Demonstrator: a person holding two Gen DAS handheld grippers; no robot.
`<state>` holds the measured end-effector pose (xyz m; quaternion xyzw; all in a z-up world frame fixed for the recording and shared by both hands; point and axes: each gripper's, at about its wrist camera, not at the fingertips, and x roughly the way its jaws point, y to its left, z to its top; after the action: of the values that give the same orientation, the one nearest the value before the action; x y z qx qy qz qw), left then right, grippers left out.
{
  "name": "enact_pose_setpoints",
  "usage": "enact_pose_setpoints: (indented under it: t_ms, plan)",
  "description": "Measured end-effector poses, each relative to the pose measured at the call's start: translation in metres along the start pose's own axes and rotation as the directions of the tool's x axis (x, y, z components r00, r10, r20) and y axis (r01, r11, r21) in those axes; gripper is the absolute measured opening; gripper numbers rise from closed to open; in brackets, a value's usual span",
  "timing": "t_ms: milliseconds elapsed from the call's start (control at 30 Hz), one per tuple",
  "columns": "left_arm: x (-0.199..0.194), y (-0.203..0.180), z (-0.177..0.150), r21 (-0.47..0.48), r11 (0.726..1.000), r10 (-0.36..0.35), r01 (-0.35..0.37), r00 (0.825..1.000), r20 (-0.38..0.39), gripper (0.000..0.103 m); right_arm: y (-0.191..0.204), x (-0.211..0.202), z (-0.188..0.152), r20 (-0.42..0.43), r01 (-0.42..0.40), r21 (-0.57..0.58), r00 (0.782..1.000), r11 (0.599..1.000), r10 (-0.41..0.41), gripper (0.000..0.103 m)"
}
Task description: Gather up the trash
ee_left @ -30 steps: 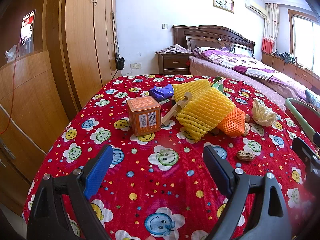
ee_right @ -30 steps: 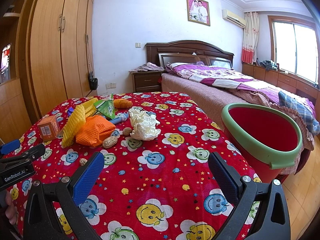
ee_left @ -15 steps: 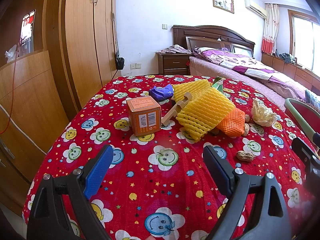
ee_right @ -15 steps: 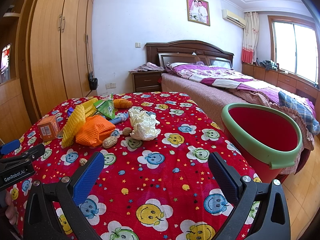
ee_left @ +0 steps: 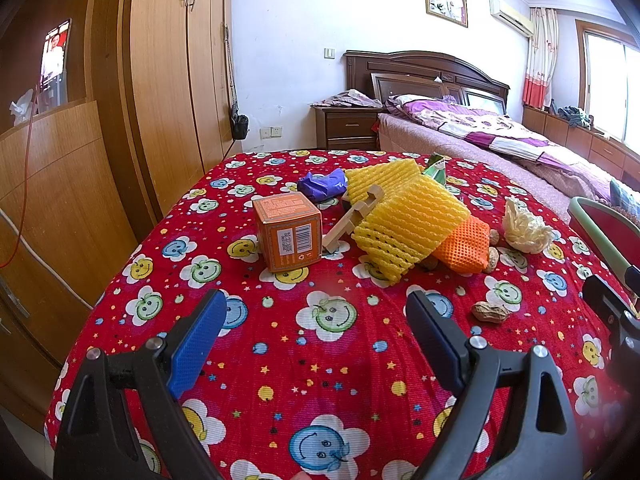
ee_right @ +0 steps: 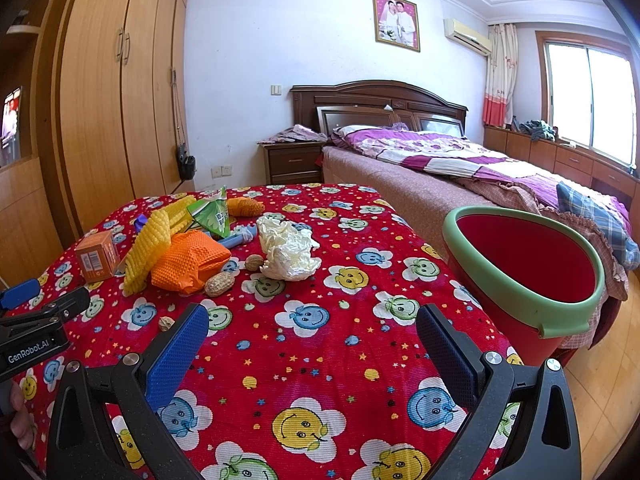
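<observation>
Your left gripper [ee_left: 316,336] is spread wide with nothing between its blue pads, and it hangs over the red tablecloth [ee_left: 320,360] with the smiley flowers. Your right gripper [ee_right: 312,344] is spread wide too and holds nothing. The trash sits in a pile toward the far side of the table. The orange box [ee_left: 288,232] stands closest to your left gripper; it has a white sticker with a bar code and a square code, but the little words are too small to read. A light wooden piece [ee_left: 352,220] leans just beside the box. The yellow foam net [ee_left: 408,224] lies over the orange foam net [ee_left: 464,248]. A purple wrapper [ee_left: 324,184] sits behind the box. The green packet [ee_right: 212,216] has white writing on it that you cannot make out. The crumpled white paper [ee_right: 288,252] lies near the peanuts [ee_right: 219,283]; one peanut [ee_left: 490,313] lies alone, near your left gripper's right finger. The red bucket [ee_right: 472,236] with the green rim stands just beside the table on your right. In the right wrist view the left tool's side reads "GenRobot.AI".
</observation>
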<state>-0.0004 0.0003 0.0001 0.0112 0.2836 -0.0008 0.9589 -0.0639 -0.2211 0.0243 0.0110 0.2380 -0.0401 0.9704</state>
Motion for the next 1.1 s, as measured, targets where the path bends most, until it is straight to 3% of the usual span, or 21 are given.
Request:
enact_pose_setpoints:
  t_ms: [733,1100]
  plan:
    - [-0.008,-0.005,0.008,-0.007,1.0,-0.003,0.003,1.0,-0.002,0.091,-0.002,0.0,0.001,-0.004,0.0,0.01,1.0,1.0,0.0,0.103]
    - [0.0,0.0,0.01,-0.016,0.998,-0.063,0.062,0.997,-0.048,0.091,-0.007,0.007,0.003,-0.049,-0.022,0.045,0.998,0.999,0.024,0.103]
